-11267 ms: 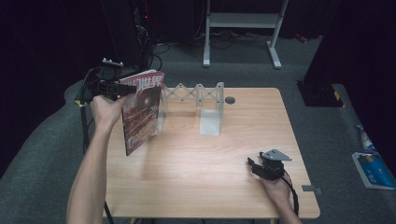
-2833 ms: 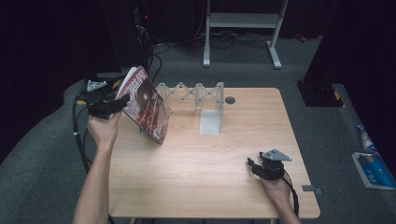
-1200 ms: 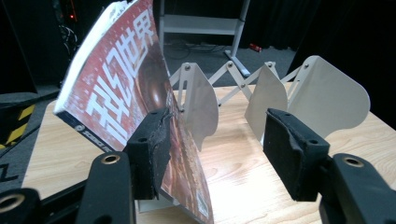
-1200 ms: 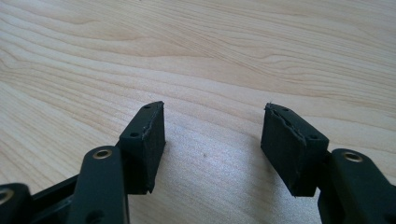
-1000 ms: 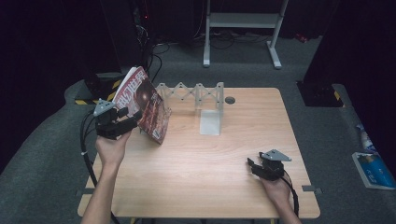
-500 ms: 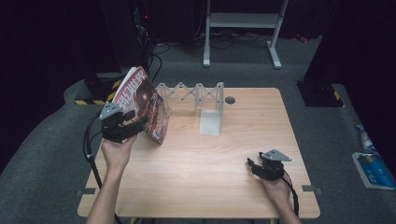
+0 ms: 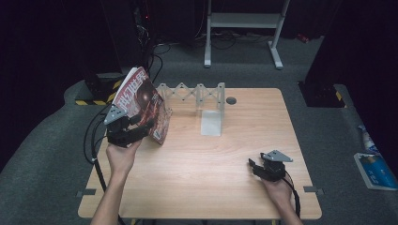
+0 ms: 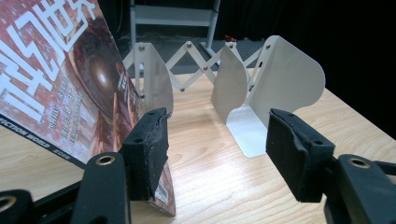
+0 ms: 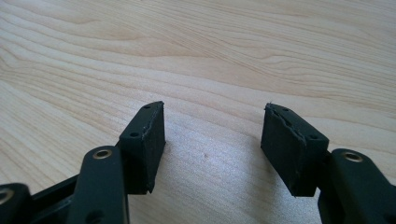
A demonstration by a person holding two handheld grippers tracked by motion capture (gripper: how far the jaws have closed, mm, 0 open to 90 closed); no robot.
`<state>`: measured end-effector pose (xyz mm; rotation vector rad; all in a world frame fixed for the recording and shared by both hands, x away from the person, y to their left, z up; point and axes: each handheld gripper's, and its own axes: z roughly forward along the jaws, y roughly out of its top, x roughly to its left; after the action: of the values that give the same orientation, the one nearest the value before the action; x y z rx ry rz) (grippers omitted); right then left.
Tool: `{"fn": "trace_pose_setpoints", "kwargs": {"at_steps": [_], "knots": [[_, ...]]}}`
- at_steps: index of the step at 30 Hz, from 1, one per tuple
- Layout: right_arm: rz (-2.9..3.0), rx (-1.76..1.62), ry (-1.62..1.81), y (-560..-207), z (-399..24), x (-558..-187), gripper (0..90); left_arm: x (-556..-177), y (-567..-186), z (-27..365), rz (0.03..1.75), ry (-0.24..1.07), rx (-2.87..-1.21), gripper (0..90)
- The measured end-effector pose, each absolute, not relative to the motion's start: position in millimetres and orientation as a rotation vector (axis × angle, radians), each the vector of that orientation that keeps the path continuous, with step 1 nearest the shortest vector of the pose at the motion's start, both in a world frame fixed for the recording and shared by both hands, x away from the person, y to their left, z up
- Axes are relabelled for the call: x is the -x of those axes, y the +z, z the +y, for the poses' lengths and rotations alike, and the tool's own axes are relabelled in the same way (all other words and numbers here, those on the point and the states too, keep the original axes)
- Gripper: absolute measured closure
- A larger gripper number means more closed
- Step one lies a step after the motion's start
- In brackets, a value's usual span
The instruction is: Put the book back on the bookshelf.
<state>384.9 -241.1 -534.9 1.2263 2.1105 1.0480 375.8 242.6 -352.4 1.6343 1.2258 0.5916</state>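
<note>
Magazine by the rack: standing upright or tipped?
Tipped: the magazine leans toward the folding rack, bottom edge on the table.

Magazine (image 7: 143, 107) no longer held upright near counter (image 7: 225, 168) left edge; now tilted, leaning against left end of rack (image 7: 197, 93), bottom edge on counter. Left hand-held gripper (image 7: 141, 131) released it, dropped from magazine top/back side to front lower side, pulled back toward near edge. Jaws now apart, magazine outside left pad (image 8: 144, 149), gap between pads bare. Left forearm swung from far-left to nearer counter front.
</note>
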Motion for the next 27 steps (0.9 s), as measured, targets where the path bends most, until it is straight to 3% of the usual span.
{"fn": "trace_pose_setpoints", "kwargs": {"at_steps": [27], "knots": [[2.111,-1.229,1.049,-534.8,-241.1,-384.8,39.8,-366.8,-367.7,235.4,1.208,0.541,-1.636,37.7]]}}
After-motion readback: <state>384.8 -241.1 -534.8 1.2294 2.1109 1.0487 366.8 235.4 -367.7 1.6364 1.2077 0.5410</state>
